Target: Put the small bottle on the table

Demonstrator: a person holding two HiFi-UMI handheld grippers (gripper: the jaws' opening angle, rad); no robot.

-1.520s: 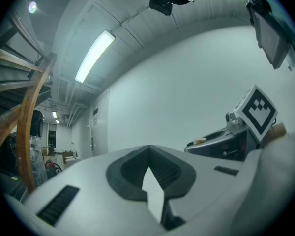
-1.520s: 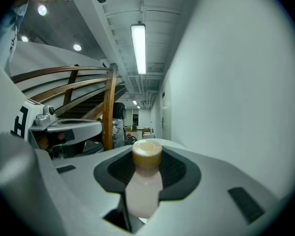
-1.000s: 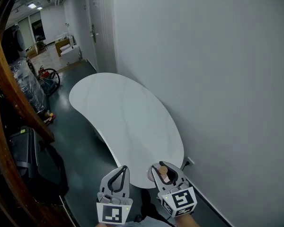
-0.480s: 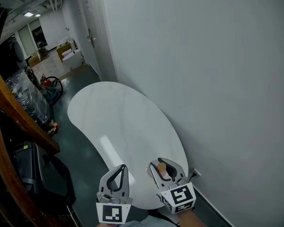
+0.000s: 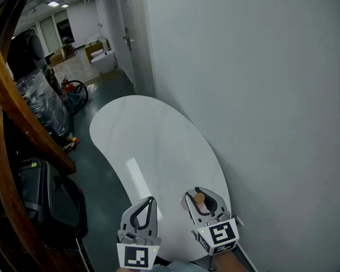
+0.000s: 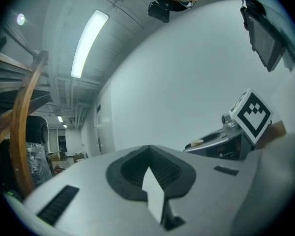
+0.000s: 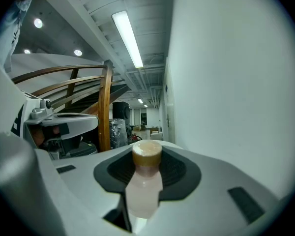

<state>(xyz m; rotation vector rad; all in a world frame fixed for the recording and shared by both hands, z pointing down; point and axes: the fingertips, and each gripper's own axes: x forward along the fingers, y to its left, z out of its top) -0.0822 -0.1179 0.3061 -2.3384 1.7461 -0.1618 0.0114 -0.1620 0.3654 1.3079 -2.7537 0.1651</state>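
The bottle (image 7: 145, 183), pale pink with a tan cap (image 7: 147, 153), stands upright between the jaws of the right tongs (image 5: 205, 199). The dark pads press on its body from both sides, and the cap rises clear above them. The right tongs are clenched on the bottle, with the jaws held wide by it. From the head view the bottle shows over the near end of the surface (image 5: 153, 140), close to the edge that runs along the wall (image 5: 260, 95). Whether its base touches the surface cannot be told.

The left tongs (image 5: 143, 213) are just beside the right, level with them, over the near left edge of the surface. Their jaws are together at the tips and nothing is between them. Only a thin sliver of white shows through the pads in the left gripper view. Each pair of tongs carries a marker cube (image 5: 218, 235) at its rear.

The surface is white, long and rounded, and nothing lies on it. It stands on a dark floor (image 5: 99, 174) against the white wall. A wooden stair rail (image 5: 11, 109) curves down the left side, and a door (image 5: 133, 38) is farther along the wall.
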